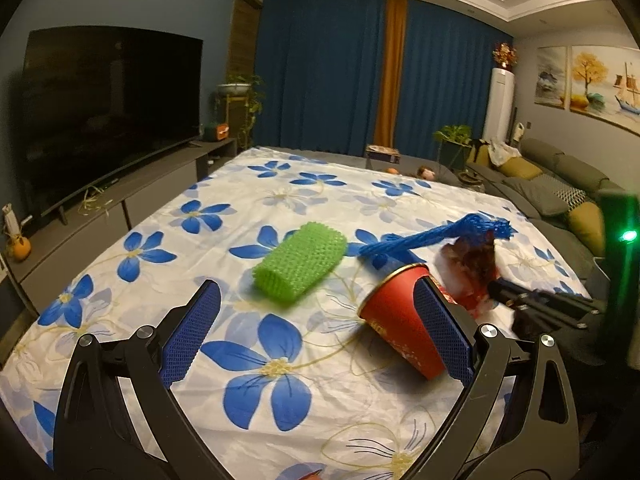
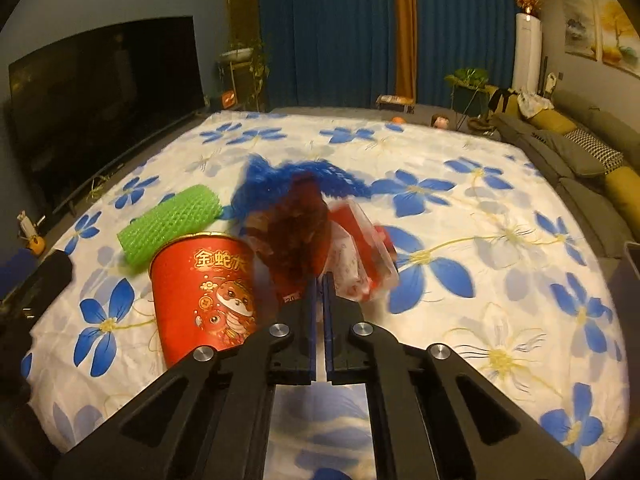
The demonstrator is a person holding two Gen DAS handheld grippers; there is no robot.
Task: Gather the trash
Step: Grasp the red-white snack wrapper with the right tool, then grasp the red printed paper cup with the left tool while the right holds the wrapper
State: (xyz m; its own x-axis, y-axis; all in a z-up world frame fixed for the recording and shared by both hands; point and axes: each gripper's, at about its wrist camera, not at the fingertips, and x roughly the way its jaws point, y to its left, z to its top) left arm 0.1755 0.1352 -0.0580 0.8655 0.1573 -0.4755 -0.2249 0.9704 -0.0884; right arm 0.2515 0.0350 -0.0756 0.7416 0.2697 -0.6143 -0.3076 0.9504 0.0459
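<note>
Right tool (image 2: pixel 319 280) pinches a blurred wrapper (image 2: pixel 344 256) — left tool (image 1: pixel 320 328) wide open.

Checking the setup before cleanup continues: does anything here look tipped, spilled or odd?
The red paper cup with gold lettering stands tilted on the flowered cloth, its mouth leaning away. Nothing looks spilled. The right gripper is shut on a crumpled red wrapper beside it.

Counted on the floral cloth (image 1: pixel 280 400): one red paper cup (image 1: pixel 396 320), one green foam net (image 1: pixel 300 260), one blue foam net (image 1: pixel 432 236), one crumpled red wrapper (image 2: pixel 320 240).
</note>
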